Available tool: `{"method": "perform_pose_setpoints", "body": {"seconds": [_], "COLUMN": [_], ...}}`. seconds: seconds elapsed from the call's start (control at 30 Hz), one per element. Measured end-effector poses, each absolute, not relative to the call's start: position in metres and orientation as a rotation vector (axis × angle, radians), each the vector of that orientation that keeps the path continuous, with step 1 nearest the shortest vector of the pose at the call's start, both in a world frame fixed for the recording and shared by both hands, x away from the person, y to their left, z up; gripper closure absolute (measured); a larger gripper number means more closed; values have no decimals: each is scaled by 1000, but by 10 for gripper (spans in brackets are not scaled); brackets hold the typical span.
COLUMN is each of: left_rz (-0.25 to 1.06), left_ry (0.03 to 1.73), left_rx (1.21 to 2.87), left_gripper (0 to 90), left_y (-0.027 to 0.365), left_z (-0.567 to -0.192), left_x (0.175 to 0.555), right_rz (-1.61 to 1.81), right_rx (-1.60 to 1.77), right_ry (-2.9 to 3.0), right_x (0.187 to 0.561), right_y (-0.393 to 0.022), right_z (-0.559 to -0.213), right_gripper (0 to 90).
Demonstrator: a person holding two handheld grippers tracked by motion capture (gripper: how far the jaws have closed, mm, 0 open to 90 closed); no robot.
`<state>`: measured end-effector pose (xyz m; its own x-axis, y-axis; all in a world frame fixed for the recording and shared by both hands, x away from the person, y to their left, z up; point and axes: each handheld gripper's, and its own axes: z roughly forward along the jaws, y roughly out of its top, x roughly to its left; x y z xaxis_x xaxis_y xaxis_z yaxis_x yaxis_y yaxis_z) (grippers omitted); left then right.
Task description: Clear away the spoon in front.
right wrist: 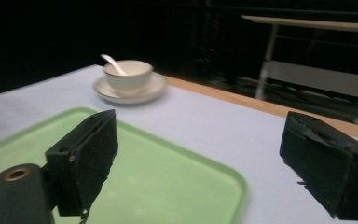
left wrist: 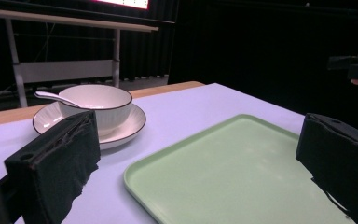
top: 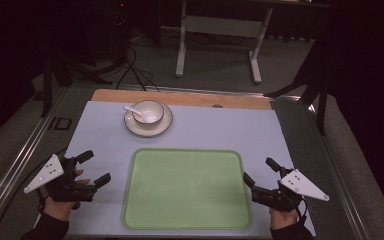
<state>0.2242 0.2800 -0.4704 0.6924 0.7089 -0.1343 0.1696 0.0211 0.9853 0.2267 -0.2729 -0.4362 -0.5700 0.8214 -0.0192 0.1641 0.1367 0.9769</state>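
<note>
A green tray (top: 187, 187) is lying at the near middle of the desk (top: 220, 127); the left claw (top: 94, 169) is hovering just left of it, jaws apart, gripping nothing; the right claw (top: 260, 171) is hovering at its right edge, jaws apart too; a bowl (top: 148, 112) holding a spoon (top: 132, 110) is sitting on a saucer (top: 148, 125) at the far left.

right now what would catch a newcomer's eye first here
The big green tray lies bare at the near middle of the table, flanked by the left gripper and right gripper, both with jaws open. Beyond it, a white bowl with a spoon sits on a saucer.
</note>
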Motion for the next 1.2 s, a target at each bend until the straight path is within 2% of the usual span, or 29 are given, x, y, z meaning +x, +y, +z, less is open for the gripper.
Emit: {"method": "perform_pose_setpoints", "body": {"seconds": [0.3,0.77,1.2], "left_rz": [510,413,378], "left_ry": [700,622,640], "left_rx": [1572,1632,1590], "left_gripper": [0,0,0], "left_y": [273,257,247], "left_z": [-468,-456,-413], "left_x": [220,218,238], "right_rz": [1424,1489,1485], "right_rx": [925,848,822], "right_ry": [1842,1941,1943], "right_x": [223,220,220], "right_y": [-269,-257,-253], "right_z": [-435,-433,-428], "right_gripper": [111,111,110]}}
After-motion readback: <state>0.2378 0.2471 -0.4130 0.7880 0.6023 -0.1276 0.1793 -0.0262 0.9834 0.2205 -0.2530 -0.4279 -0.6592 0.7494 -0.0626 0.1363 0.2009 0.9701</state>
